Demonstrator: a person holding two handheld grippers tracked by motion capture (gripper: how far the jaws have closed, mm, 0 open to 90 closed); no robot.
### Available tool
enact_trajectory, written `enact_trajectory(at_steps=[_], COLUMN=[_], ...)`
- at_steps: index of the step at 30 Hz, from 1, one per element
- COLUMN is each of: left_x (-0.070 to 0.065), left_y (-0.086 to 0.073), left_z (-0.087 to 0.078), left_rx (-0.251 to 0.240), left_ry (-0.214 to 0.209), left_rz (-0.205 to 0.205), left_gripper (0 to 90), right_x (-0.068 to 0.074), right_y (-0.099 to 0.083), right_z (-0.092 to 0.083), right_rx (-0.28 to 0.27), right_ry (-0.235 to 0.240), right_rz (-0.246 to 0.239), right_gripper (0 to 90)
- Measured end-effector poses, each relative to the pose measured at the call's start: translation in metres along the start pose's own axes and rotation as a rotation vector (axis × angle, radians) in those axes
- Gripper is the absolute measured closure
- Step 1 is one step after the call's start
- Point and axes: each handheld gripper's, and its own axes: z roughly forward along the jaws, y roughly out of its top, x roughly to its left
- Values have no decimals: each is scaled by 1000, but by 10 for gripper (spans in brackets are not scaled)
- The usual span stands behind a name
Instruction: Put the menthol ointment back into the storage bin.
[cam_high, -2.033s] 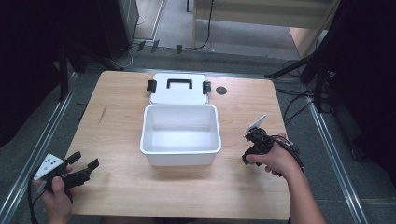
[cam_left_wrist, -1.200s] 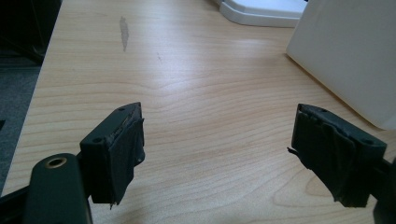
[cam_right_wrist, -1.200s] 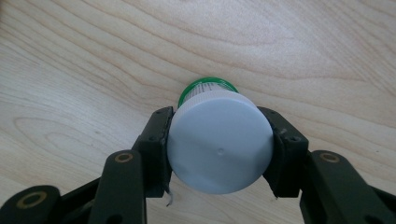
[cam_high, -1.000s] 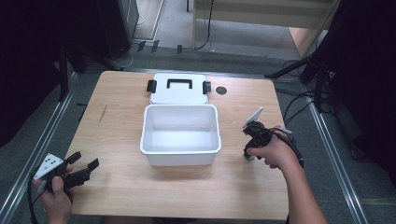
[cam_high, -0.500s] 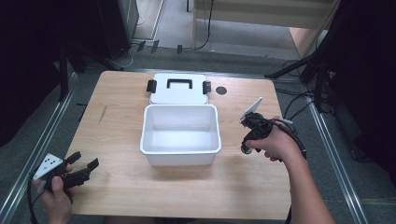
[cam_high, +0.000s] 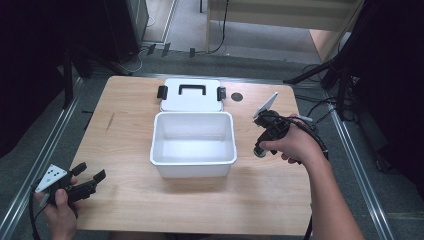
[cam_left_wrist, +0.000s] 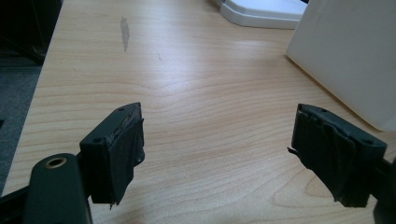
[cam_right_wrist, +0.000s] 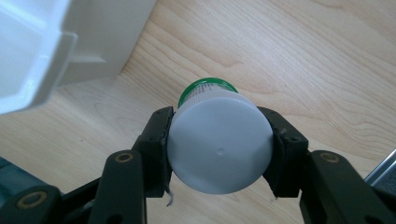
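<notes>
My right gripper (cam_right_wrist: 219, 151) is shut on a small bottle (cam_right_wrist: 219, 147) with a white cap and a green band, held above the wood beside the white box. In the high view the right gripper (cam_high: 262, 142) hangs in the air just right of the open white box (cam_high: 193, 144), with the bottle (cam_high: 258, 151) at its lower end. My left gripper (cam_high: 90, 176) rests at the table's near left corner, open, nothing between its pads (cam_left_wrist: 122, 144). The box wall (cam_left_wrist: 355, 56) stands to its right.
The box's white lid (cam_high: 191, 95) with a black handle and two black latches lies flat behind the box. A dark round hole (cam_high: 237, 96) sits in the table top right of the lid. Bare wood (cam_high: 120, 125) stretches left of the box.
The right hand has lifted the bottle off the table and moved it up and slightly toward the box. The left gripper has stayed put.
</notes>
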Motion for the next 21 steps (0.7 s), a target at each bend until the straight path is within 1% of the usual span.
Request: enact_trajectory(at_steps=[5, 10, 12, 13, 15, 16, 17, 21], left_x=[0, 0, 1, 0, 0, 0, 0, 0], left_y=[0, 0, 0, 0, 0, 0, 0, 0], left_z=[0, 0, 0, 0, 0, 0, 0, 0], left_rx=[1, -1, -2, 0, 2, 1, 0, 2], left_ry=[0, 0, -2, -3, -2, -1, -3, -2], left_rz=[-1, -1, -3, -3, -2, -3, -3, -3], left_gripper=[179, 179, 179, 179, 179, 179, 179, 179], right_x=[4, 8, 11, 11, 13, 15, 16, 19], right_y=[7, 14, 17, 19, 20, 23, 24, 29], right_z=[-14, -28, -32, -33, -35, -38, -39, -43], right_rx=[-1, -17, -16, -20, -17, -31, -32, -32], right_ry=[3, 11, 16, 11, 14, 23, 27, 28], right_rz=[-4, -16, -17, -31, -25, -33, -33, -32], right_gripper=[516, 516, 515, 515, 516, 515, 516, 516])
